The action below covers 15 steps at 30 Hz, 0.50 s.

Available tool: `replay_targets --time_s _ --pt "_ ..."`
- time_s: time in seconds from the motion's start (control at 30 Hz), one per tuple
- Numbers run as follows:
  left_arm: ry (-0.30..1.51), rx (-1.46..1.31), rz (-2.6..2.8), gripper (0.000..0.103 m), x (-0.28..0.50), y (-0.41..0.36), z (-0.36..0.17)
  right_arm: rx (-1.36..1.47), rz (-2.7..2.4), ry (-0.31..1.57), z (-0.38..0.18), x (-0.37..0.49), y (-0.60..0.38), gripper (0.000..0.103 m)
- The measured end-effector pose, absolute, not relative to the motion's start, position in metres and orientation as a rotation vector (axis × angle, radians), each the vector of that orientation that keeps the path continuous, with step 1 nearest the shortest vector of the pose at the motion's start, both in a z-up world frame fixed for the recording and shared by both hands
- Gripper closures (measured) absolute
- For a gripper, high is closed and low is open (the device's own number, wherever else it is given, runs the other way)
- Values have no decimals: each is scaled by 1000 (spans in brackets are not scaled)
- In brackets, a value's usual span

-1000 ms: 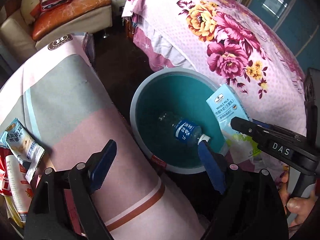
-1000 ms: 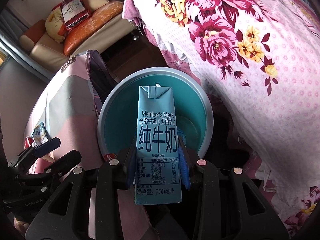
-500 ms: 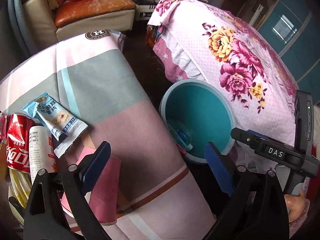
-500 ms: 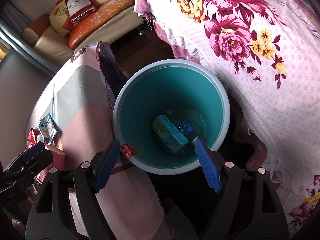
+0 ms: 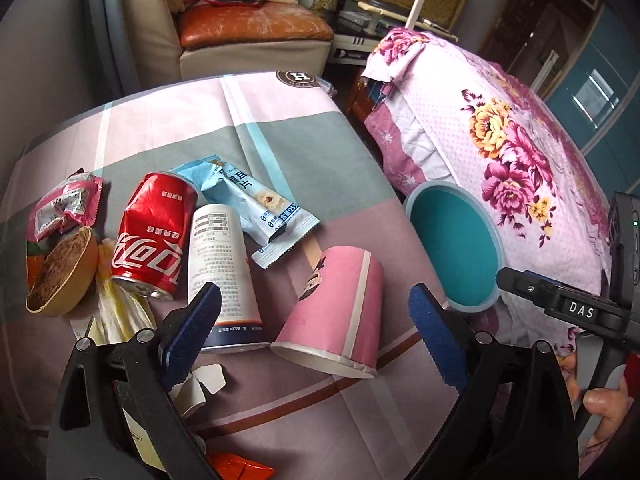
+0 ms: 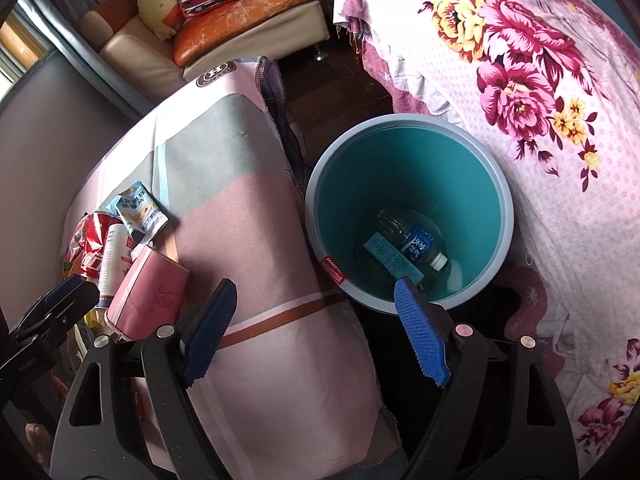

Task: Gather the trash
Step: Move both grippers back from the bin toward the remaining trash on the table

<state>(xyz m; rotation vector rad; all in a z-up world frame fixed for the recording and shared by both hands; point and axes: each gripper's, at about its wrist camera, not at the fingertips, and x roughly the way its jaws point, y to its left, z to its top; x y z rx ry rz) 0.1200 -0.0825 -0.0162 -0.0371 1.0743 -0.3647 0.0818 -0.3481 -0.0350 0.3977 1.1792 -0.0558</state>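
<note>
**In the teal bin: carton and bottle**

In the teal bin (image 6: pixel 472 184), a blue milk carton (image 6: pixel 394 258) lies against a water bottle (image 6: pixel 416 242), partly hidden by the right gripper (image 6: pixel 316 332), spread wide, empty. Left gripper (image 5: pixel 314 322), equally wide, holds nothing above a pink paper cup (image 5: pixel 336 304).

Inside the bin (image 6: pixel 408 152), the milk carton (image 6: pixel 390 258) lies partly hidden under the water bottle (image 6: pixel 416 246); its print is unreadable.
</note>
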Motion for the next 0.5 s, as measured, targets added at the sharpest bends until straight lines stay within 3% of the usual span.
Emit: replay_targets --time_s 0.5 --pt "1062 -164 -230 8 116 25 -31 324 111 1265 -34 121 -239 26"
